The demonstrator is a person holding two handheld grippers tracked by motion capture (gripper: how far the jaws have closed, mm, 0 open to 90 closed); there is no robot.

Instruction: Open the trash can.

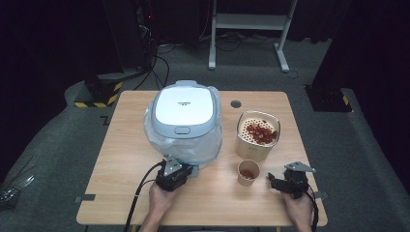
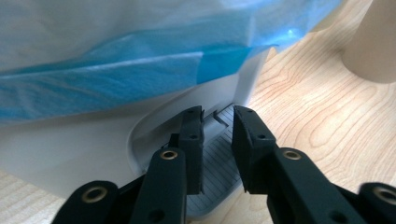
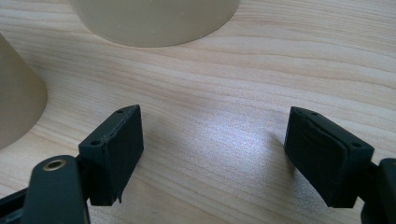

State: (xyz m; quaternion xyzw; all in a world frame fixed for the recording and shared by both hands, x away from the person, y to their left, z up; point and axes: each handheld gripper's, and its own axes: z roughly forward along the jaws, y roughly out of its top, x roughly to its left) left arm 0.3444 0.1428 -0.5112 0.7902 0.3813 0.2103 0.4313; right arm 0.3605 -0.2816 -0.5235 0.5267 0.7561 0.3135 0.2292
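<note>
A white and pale-blue cooker stands mid-table inside a clear, blue-tinted plastic bag. My left gripper is at the cooker's front base. In the left gripper view its jaws stand close together over a ribbed grey tab under the bag film; whether they pinch anything I cannot tell. A beige container holds red fruit pieces. In front of it is a paper cup with a few red pieces. My right gripper, right of the cup, stands open over bare wood.
The wooden table ends just behind both hands. A round grommet hole lies at the back. In the right gripper view the container's base is ahead and the cup's wall at the left. A white desk frame stands beyond.
</note>
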